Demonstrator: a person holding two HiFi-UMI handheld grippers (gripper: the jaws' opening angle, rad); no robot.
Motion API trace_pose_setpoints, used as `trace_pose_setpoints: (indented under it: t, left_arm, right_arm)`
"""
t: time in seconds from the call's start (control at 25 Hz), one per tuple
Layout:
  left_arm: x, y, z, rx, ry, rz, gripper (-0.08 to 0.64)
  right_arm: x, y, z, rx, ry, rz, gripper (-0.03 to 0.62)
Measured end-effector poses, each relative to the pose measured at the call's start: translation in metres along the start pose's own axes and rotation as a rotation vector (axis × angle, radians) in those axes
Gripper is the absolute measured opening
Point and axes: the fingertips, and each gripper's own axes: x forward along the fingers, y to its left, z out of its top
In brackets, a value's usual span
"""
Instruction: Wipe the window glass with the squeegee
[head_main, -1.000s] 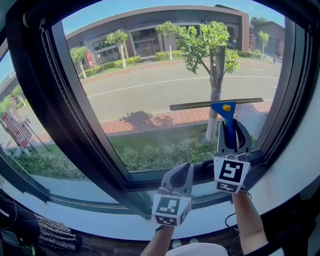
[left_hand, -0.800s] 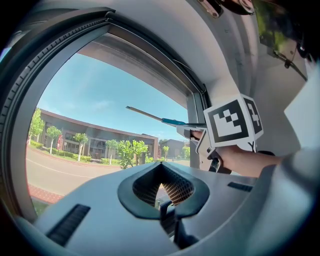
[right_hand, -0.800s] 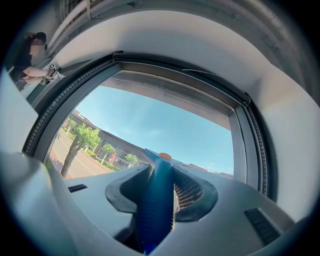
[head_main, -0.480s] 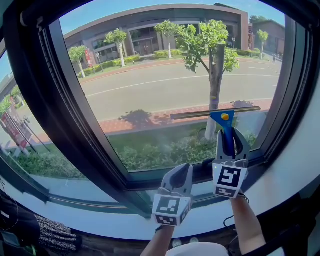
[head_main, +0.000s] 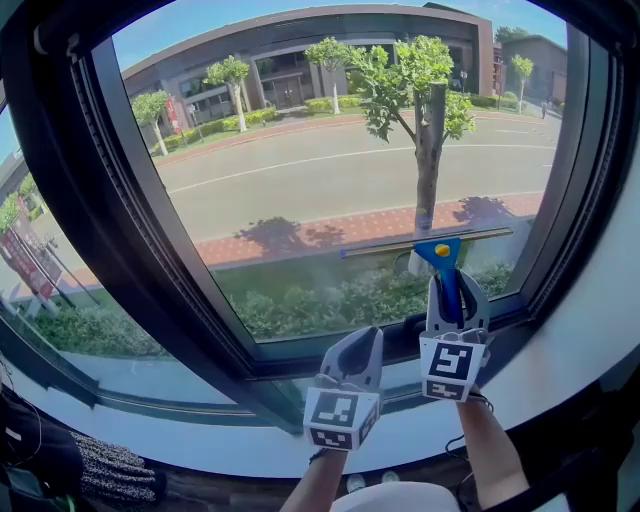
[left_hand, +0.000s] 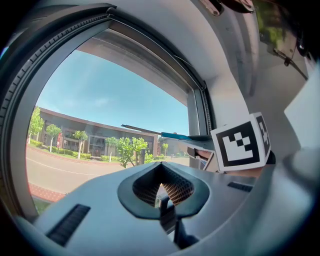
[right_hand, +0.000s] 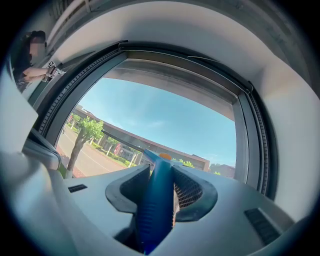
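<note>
The squeegee (head_main: 440, 252) has a blue handle with an orange dot and a long dark blade lying level against the window glass (head_main: 330, 170), low in the pane's right half. My right gripper (head_main: 448, 288) is shut on the blue handle (right_hand: 156, 200), just above the bottom frame. My left gripper (head_main: 362, 352) rests lower, in front of the bottom frame near the middle, shut with nothing between its jaws. In the left gripper view (left_hand: 161, 187) the blade and the right gripper's marker cube (left_hand: 241, 141) show to the right.
A thick black window frame (head_main: 130, 250) surrounds the pane, with a white sill (head_main: 520, 395) below. A second pane (head_main: 60, 290) lies at the left. Outside are a road, trees and a building. A person (right_hand: 31, 60) shows at the upper left of the right gripper view.
My right gripper has drawn the squeegee down the glass, from mid-height towards the bottom frame. The left gripper has stayed in place.
</note>
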Motion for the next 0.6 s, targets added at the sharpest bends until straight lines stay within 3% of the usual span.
trace_pose_setpoints:
  t: [0.6]
  left_arm:
    - [0.002,0.002,-0.012,0.000,0.028,0.002,0.002]
  right_arm:
    - [-0.014,0.024,-0.058,0.011,0.140,0.044,0.149]
